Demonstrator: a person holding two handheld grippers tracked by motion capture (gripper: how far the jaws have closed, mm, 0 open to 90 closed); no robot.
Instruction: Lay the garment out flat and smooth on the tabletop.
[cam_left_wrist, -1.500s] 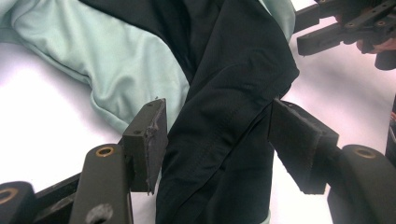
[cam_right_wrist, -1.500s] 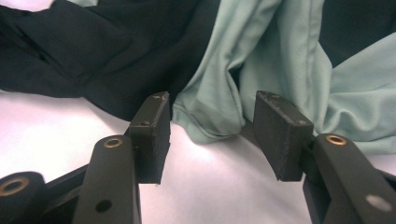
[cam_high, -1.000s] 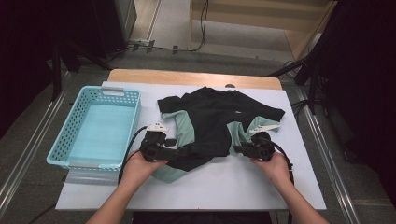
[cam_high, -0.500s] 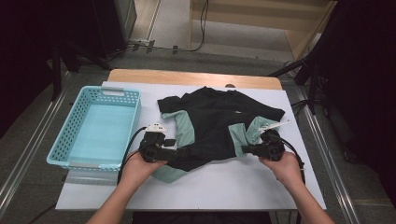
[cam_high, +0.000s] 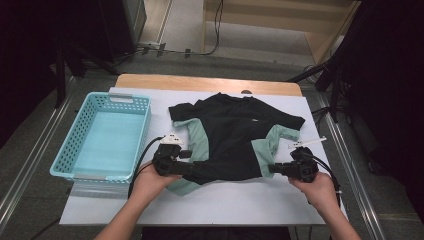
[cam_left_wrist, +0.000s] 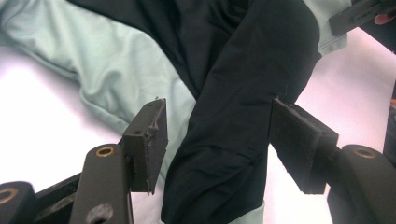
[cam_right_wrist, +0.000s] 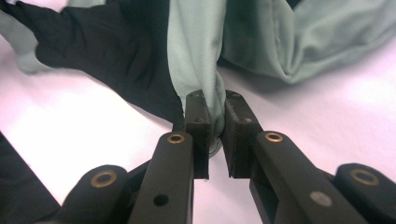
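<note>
Black & mint-green shirt (cam_high: 235, 137) lies crumpled on white table (cam_high: 250, 205), right of blue basket (cam_high: 102, 137). Left gripper (cam_left_wrist: 217, 140): jaws spread wide, a black fold of the hem lies btwn them, touching neither pad. Right gripper (cam_right_wrist: 214, 122): jaws pressed together, pinching a strip of green fabric at shirt's near right edge. Fabric wrinkled, green panels at sides & sleeves.

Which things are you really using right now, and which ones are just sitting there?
In use:
shirt, black and pale green
right gripper, shut on the shirt's green edge
left gripper, open around a black fold

Just sitting there:
blue basket
white table cover
</note>
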